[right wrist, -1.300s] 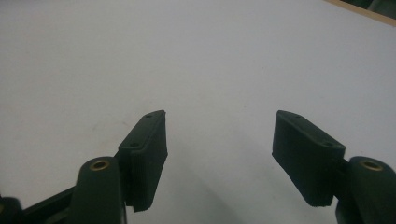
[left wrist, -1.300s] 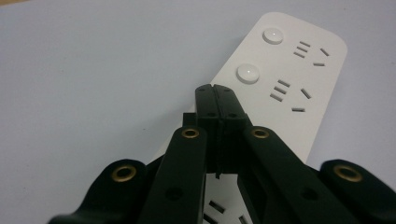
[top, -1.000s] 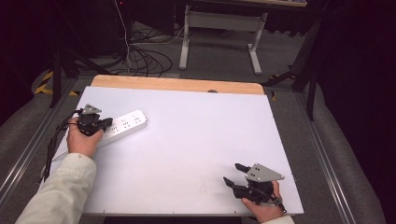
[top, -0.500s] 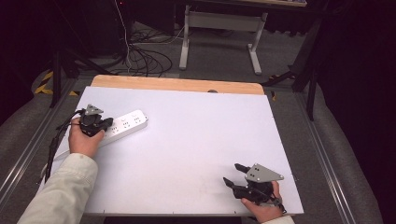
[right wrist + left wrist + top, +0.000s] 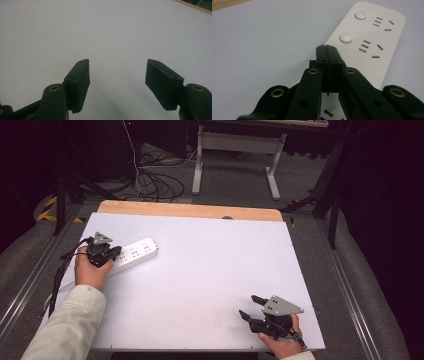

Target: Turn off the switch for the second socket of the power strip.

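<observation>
Hovering over power strip (image 5: 131, 255) at table (image 5: 210, 270) left edge, jaws pressed together empty.
Strip's long axis is run ahead of left gripper (image 5: 327, 48); round buttons (image 5: 346, 37) are seen just beyond tips. Right gripper (image 5: 117, 75), jaws spread, is kept well apart.

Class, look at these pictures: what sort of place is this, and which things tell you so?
Probably a lab or workshop test bench: a bare white table bearing just a white power strip, loose cables on the grey floor, and a metal desk frame in the dark behind.
</observation>
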{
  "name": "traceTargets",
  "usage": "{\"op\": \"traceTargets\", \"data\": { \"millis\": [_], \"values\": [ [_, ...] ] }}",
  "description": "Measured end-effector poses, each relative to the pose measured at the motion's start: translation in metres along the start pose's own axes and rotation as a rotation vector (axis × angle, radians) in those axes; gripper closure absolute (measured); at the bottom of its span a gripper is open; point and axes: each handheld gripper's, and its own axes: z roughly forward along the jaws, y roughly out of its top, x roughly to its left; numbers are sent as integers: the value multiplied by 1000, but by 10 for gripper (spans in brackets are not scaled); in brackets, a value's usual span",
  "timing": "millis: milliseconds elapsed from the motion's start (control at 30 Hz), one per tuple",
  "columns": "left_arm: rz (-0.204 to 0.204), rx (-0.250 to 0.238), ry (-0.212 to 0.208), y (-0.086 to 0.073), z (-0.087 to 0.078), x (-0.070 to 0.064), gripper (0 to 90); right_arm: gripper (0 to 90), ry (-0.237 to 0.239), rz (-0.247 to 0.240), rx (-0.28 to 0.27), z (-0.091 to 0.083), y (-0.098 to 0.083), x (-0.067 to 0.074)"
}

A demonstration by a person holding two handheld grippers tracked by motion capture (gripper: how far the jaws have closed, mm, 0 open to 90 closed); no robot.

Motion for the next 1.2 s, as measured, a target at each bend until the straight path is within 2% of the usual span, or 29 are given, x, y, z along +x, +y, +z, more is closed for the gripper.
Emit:
{"op": "traceTargets", "data": {
  "millis": [200,400,800,933,1200],
  "values": [
    [0,5,-2,0,0,1,897,367,1,2,4,0,0,0],
    [27,17,15,2,0,-2,897,367,2,1,4,0,0,0],
    [19,23,8,3,0,-2,898,367,2,-2,4,0,0,1],
    [38,23,25,3,0,-3,898,367,3,-5,3,0,0,1],
    [22,36,12,3,0,-2,898,367,2,-3,7,-1,0,1]
  ]
}}
